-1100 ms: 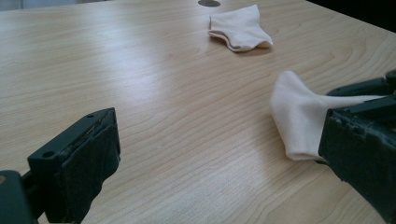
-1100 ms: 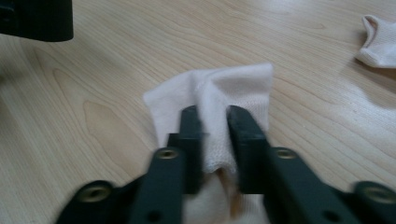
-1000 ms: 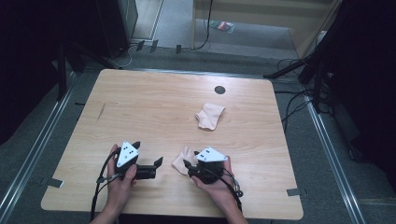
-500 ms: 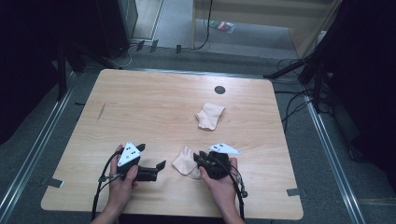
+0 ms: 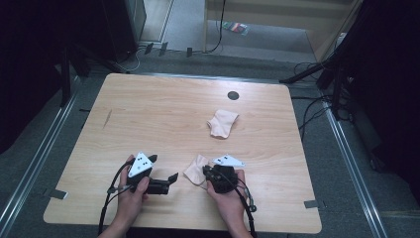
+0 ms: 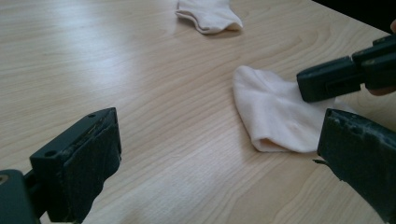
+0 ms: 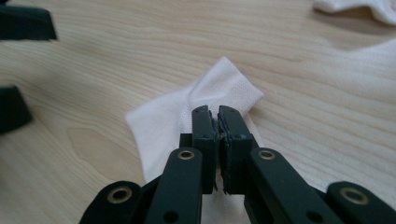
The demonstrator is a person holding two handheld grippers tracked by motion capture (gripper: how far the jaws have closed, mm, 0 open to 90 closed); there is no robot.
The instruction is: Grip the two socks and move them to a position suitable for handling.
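Jaws: our right gripper point(image 7: 218, 122) pinches near sock point(image 7: 163, 122), likely for lifting; left gripper point(image 6: 219, 154) gapes beside it, ready to assist.

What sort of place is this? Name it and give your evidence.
Probably a lab or recording studio, not a home. A bare wooden table stands between floor rails, with loose cables around it, dark surroundings, and only two socks as props.

Two socks: near sock point(image 5: 196, 170), far sock point(image 5: 222, 123); two tools.
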